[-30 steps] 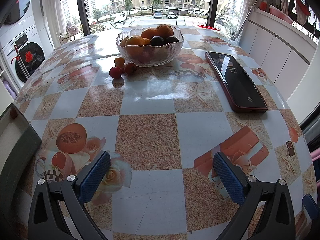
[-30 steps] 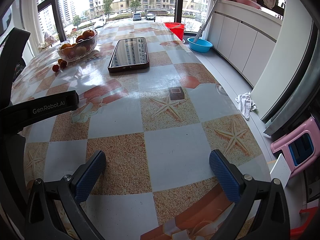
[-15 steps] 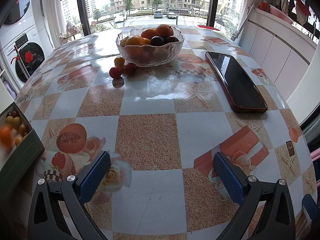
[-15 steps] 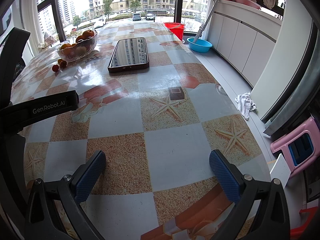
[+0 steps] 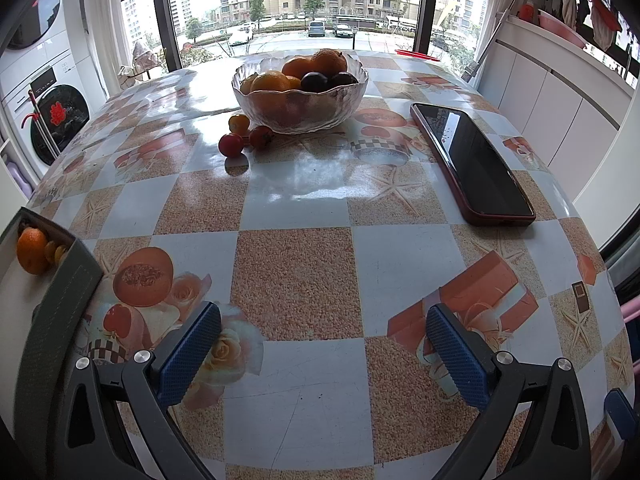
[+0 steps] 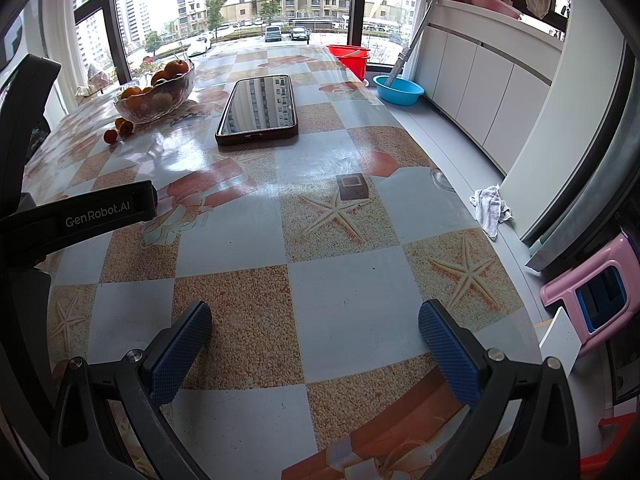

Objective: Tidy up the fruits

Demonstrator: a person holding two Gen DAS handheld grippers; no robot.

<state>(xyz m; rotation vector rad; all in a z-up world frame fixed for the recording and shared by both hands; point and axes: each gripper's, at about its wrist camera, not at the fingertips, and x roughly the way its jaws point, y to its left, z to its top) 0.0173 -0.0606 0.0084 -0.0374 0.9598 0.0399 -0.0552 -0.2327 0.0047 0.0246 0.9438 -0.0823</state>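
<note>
1. The left gripper (image 5: 323, 344) is hovering low over the table (image 5: 296, 272) with its jaws standing wide apart; nothing is sitting between the blue pads and they are touching nothing.
2. The right gripper (image 6: 314, 342) is hanging the same way over the table's near right part, jaws spread wide and empty, with only patterned cloth showing between them.
3. A glass bowl (image 5: 300, 110) is sitting at the far end of the table, holding oranges (image 5: 272, 82) and dark plums (image 5: 316, 81).
4. Three small red and orange fruits (image 5: 244, 136) are lying loose on the cloth just beside the bowl, on its left front side; the nearest one looks to be touching the bowl, though I cannot tell for certain.
5. A grey box (image 5: 60, 280) is showing at the left edge of the left wrist view, with an orange (image 5: 32, 250) and some smaller fruits lying inside it.
6. A phone (image 5: 472, 160) in a dark red case is lying face up to the right of the bowl, well apart from both grippers.
7. Large windows (image 5: 292, 0) are looking out on parked cars and apartment blocks; a washing machine (image 5: 48, 108) is standing at left, white cabinets (image 6: 488, 80) are running along the right, and a red bucket (image 6: 350, 56), a blue basin (image 6: 398, 90) and a pink stool (image 6: 592, 296) are sitting on the floor.
</note>
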